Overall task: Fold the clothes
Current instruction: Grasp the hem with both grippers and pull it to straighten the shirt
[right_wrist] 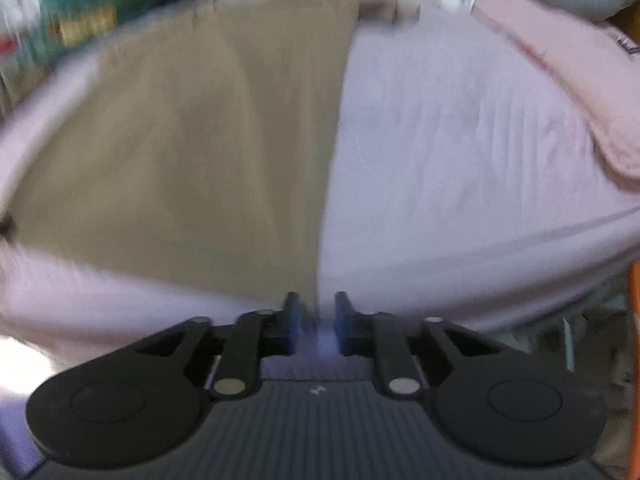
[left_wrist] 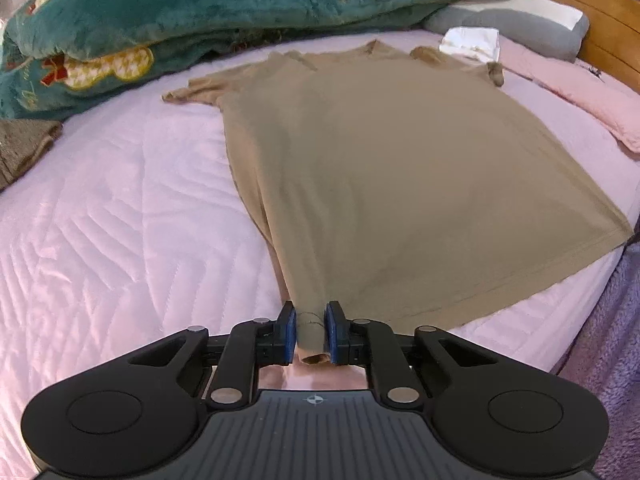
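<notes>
Far left: a brown cloth (left_wrist: 24, 148) lies at the edge of your view, apart from the T-shirt.
Back left: the green blanket (left_wrist: 180, 20) is piled along the bed, just beside the left sleeve.
Left tool (left_wrist: 311, 334): your blue pads are clamped on the near hem corner of the T-shirt.
T-shirt (left_wrist: 380, 152): the tan shirt lies flat on the bed, collar away from you, its near left corner lifted.
Back right: white cloth (left_wrist: 472, 42), grey pillow (left_wrist: 512, 20) and folded pink cover (left_wrist: 580, 96) lie beyond the shirt.
Right tool (right_wrist: 316, 320): the picture is blurred; you cannot tell if it grips the shirt's edge.
Surface: pink quilted bed (left_wrist: 120, 220).
Room: wooden headboard (left_wrist: 592, 4) at far right.
</notes>
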`<state>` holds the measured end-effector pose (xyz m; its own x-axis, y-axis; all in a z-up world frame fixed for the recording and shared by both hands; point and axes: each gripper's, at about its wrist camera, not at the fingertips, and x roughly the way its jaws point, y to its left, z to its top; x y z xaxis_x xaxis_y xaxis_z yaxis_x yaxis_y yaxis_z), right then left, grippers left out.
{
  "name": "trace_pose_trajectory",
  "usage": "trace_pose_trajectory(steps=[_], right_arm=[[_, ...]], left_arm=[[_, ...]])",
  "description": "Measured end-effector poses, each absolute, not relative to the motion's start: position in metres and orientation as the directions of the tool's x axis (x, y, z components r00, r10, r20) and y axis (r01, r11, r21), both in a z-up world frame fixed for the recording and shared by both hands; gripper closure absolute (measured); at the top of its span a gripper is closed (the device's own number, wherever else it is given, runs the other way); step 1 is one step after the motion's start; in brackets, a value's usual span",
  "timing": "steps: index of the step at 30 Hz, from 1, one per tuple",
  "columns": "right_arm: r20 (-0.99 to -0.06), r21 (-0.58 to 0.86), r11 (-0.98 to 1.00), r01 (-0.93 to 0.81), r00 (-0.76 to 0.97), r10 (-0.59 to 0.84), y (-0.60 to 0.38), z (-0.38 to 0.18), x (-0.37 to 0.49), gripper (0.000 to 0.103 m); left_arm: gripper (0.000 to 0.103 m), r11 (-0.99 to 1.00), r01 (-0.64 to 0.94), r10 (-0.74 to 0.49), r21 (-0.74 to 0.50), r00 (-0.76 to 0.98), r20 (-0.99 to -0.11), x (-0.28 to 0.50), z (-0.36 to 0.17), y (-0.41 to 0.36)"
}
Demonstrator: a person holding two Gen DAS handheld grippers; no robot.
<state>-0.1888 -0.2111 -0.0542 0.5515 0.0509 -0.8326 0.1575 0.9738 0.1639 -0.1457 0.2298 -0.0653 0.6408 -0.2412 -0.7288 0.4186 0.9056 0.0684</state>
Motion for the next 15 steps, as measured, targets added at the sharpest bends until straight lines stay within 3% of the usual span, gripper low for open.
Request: trace_pose_trajectory(steps=[1,2,3,4,5,12,15], right_arm=[[-0.791,0.215,0.962,0.171,0.607,0.07,-0.216,-0.045,-0.189,0.048],[-0.746,0.264,0.946,0.19,0.661,0.076,-0.22,-0.039,-0.189,0.014],[-0.706,0.3,0.93,0.211,0.705,0.068,-0.224,-0.037,-0.186,0.0],[-0.666,0.336,0.914,0.229,0.743,0.059,-0.227,-0.036,-0.183,0.0],[-0.667,0.347,0.906,0.242,0.743,0.057,-0.229,-0.042,-0.174,0.0],[-0.773,0.352,0.897,0.267,0.624,0.118,-0.212,-0.101,-0.135,0.005],[-0.771,0.233,0.955,0.186,0.634,0.064,-0.195,-0.1,-0.144,0.014]], left_arm=[[0.076,0.908,0.409,-0.228,0.088,0.661,-0.715,-0.147,-0.059,0.229],[0.062,0.909,0.402,-0.214,0.108,0.675,-0.706,-0.146,-0.054,0.227],[0.051,0.912,0.391,-0.203,0.12,0.687,-0.697,-0.144,-0.05,0.226],[0.028,0.916,0.379,-0.192,0.131,0.699,-0.688,-0.142,-0.047,0.224],[0.018,0.925,0.357,-0.179,0.132,0.713,-0.678,-0.139,-0.045,0.223],[0.017,0.953,0.302,-0.206,-0.003,0.643,-0.738,-0.12,-0.077,0.211],[0.02,0.939,0.34,-0.187,0.059,0.645,-0.741,-0.131,-0.091,0.197]])
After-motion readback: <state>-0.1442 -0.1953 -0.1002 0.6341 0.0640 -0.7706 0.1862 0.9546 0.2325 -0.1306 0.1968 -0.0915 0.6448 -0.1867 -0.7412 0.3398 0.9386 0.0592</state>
